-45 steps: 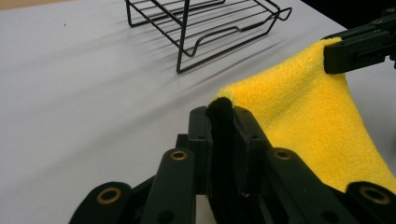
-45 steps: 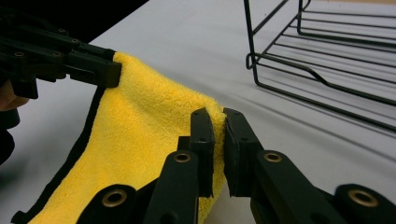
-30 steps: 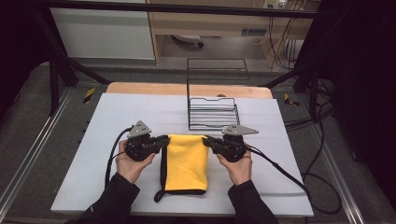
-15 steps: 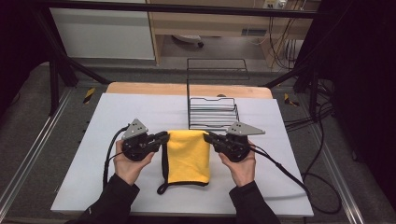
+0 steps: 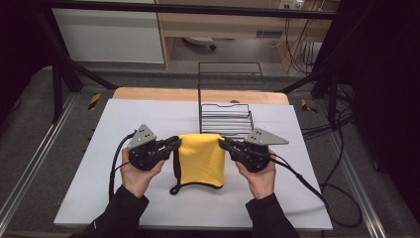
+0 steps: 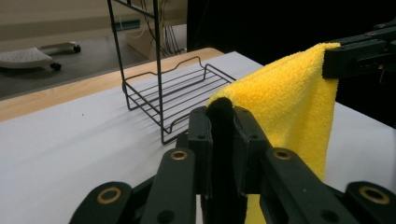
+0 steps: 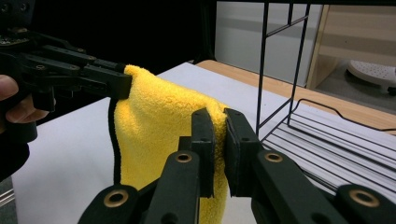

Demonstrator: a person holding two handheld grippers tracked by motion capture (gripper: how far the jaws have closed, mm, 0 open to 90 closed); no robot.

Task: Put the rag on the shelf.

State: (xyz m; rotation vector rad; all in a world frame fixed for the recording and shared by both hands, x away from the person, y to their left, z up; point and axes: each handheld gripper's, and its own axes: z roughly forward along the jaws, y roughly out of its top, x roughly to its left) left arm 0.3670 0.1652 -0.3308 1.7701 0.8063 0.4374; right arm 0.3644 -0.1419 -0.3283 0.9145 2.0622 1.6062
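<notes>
Left gripper [image 5: 174,144] and right gripper [image 5: 224,145]: each clamped on a top corner of yellow black-edged terry cloth [image 5: 201,157] stretched between them; black wire rack [image 5: 225,116] just beyond.

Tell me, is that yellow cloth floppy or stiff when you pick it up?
Probably floppy: the yellow cloth sags from the left gripper and right gripper. Its fuzzy surface likely isn't slippery. It seems light.

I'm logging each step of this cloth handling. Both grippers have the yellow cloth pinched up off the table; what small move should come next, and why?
Probably carry it forward toward the wire rack. The left gripper and right gripper each clamp a top corner of the yellow cloth, which hangs folded between them, its lower edge near the white table, and the rack stands just behind it.
</notes>
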